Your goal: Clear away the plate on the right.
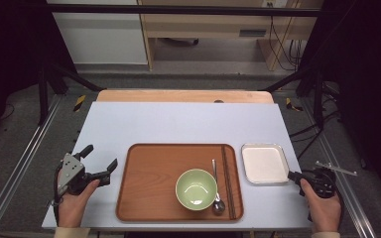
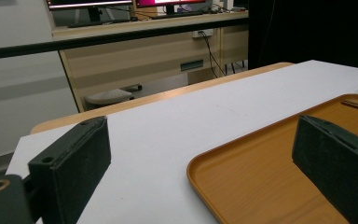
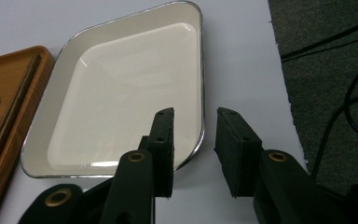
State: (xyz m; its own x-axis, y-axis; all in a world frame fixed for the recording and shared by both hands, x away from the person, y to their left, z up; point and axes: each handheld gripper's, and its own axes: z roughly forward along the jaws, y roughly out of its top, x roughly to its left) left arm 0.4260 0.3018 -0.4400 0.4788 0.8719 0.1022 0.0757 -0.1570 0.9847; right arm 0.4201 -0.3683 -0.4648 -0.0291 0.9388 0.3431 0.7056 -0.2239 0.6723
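Overhead, green bowl (image 1: 196, 188) on wooden tray (image 1: 149, 188).

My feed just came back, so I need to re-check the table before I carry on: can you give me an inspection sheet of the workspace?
Surface: pale grey tabletop, wooden edge at the far side.
Job's things: brown wooden tray holding a green round bowl, a metal spoon and dark chopsticks; white square dish with metal rim right of the tray, apart from it.
Clutter: nothing seen.
Grippers: left gripper open, left of the tray; right gripper open, fingers astride the dish's near corner.
Cables: black cables on the floor at right.
Surroundings: black frame, wooden furniture beyond.
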